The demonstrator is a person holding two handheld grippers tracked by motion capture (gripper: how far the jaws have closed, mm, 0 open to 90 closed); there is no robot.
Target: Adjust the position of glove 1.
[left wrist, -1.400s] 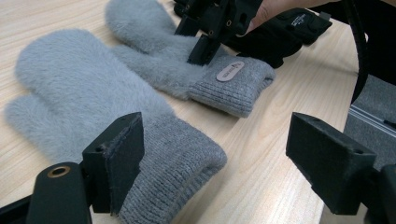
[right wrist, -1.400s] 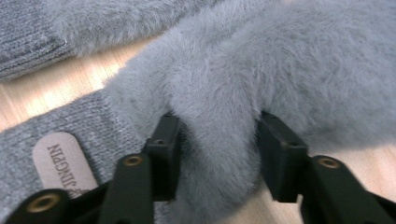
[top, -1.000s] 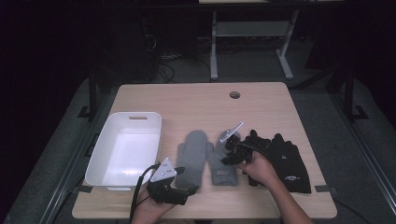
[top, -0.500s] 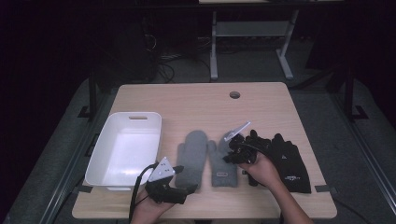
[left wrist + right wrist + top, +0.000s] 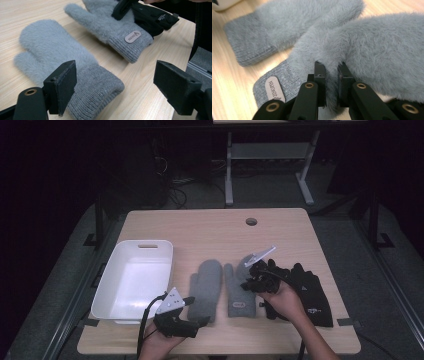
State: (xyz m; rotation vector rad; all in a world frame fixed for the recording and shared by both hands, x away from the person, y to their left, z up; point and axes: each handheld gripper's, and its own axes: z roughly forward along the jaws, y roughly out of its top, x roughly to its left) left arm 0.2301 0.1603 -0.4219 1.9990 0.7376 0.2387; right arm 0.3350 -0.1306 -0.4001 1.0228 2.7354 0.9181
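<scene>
the right grey mitten [image 5: 238, 287] lies at table centre, slightly toward 4 o'clock, cuff toward the person, beside its twin. the right gripper [image 5: 331, 72] is clamped on a fold of its fluffy edge, and the jaws have just been closing with that pile between them.

the likely trouble: the pinch looks to hold mostly fur and one thin layer, so on a lift the fabric may slide out, or the mitten may swing and drag the left grey mitten [image 5: 206, 289], which lies just beside it at 9 o'clock. the black gloves [image 5: 309, 290] touching it at 3 o'clock could also snag and come along.

the mitten is soft, long-piled, with a ribbed knit cuff and a small oval label [image 5: 273, 89] near the cuff.

the left gripper [image 5: 117, 85] stands wide apart at the left mitten's cuff, holding nothing. a white bin [image 5: 112, 285] sits at 9 o'clock on the wooden table [image 5: 200, 227].
</scene>
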